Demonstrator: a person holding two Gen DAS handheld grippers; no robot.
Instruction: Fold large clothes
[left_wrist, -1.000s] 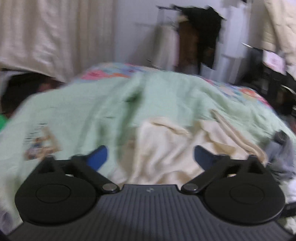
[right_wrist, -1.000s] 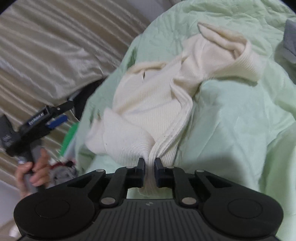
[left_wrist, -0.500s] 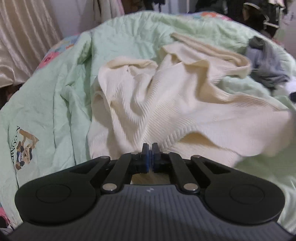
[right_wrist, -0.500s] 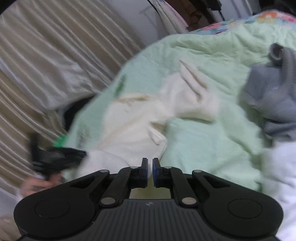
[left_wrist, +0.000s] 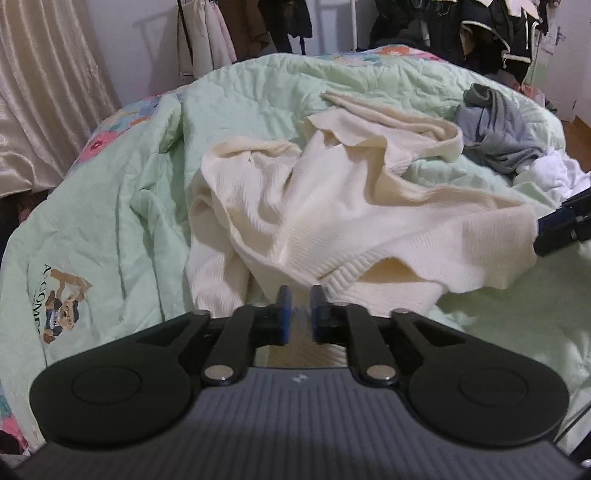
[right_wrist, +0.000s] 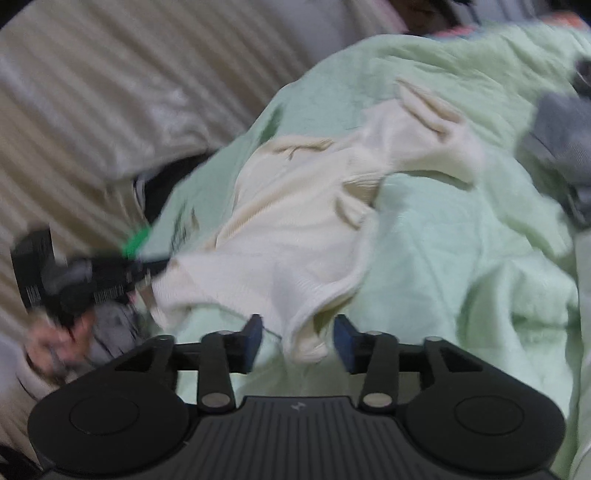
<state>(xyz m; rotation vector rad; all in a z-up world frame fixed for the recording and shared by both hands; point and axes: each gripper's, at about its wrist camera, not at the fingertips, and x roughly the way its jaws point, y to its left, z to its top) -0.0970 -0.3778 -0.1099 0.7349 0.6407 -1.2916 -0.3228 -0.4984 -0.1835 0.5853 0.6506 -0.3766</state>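
From the left wrist, the cream knit sweater (left_wrist: 332, 206) lies crumpled across the middle of the pale green quilt (left_wrist: 122, 206), its ribbed hem nearest the camera and one sleeve thrown toward the far right. The left gripper (left_wrist: 298, 306) sits at that near hem with its jaws opening; the gap between the blue pads is narrow, the hem lies just beyond the tips, and no cloth appears to be pinched. At the right edge the other tool pokes in beside the sweater's right corner. A grey garment (left_wrist: 495, 136) and something white lie on the far right of the quilt, apart from the sweater, and clothes hang on a rack by the far wall.

From the right wrist, blurred by motion, the right gripper (right_wrist: 297, 341) has its jaws opening too, roughly half spread. A fold of the sweater's hem hangs in the gap, but neither pad presses on it. The sweater runs away from here toward the far left, where a hand (right_wrist: 55, 332) holds the left tool at the garment's other near corner; a striped curtain (right_wrist: 92, 92) fills the background.

The step looks like releasing the hem after spreading it. To do it well, both claws should open fully before backing away, so no knit snags and drags. The body is bunched, so flattening should come before any fold.
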